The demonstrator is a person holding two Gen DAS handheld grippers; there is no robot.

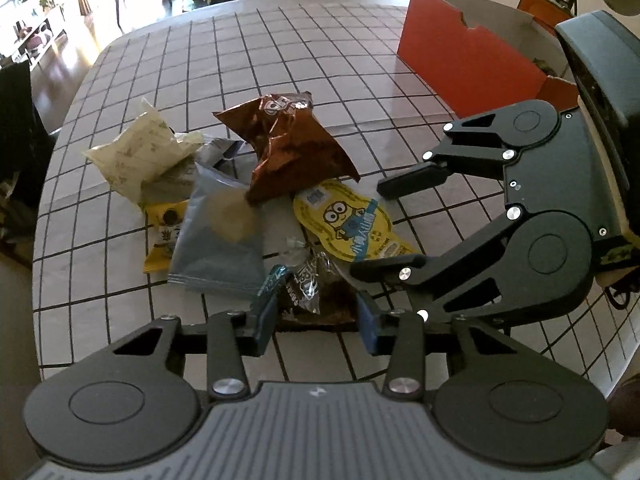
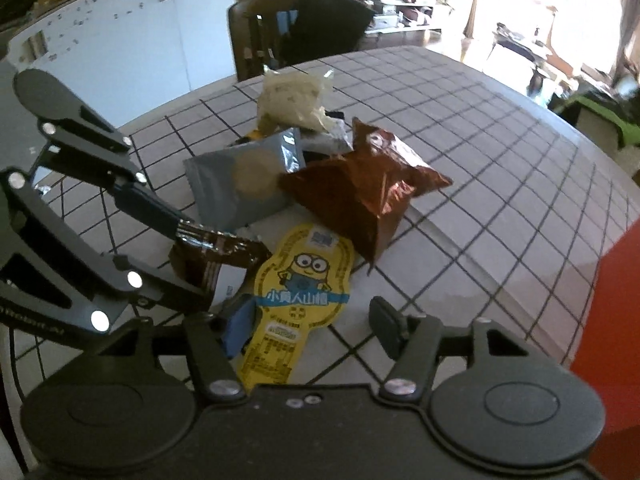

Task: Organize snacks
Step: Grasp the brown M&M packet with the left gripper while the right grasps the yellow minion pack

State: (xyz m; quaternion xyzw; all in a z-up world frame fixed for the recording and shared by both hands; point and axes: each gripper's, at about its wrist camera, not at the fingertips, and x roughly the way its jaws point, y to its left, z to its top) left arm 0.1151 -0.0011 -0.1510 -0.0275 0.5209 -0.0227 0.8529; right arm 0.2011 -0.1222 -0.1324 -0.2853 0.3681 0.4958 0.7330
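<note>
Pointing steeply down at the snack pile, left gripper [image 1: 316, 314] straddles a dark brown wrapped snack [image 1: 316, 296]; fingers narrowed, pads at its sides, firm contact hard to confirm. Right wrist view shows its upper finger tip touching that wrapper's crinkled end. Right gripper [image 2: 312, 330] sits over the yellow Minion-print packet [image 2: 300, 280], jaws half spread, left pad at the packet's edge, right pad clear. Farther: grey-blue pouch [image 1: 222, 232], crumpled brown chip bag [image 1: 292, 148], cream bag [image 1: 136, 152], all on the grid-pattern table [image 1: 280, 48]. Orange box [image 1: 468, 68] far right, cut off in right view. Small yellow packet [image 1: 164, 236] mostly hidden.
</note>
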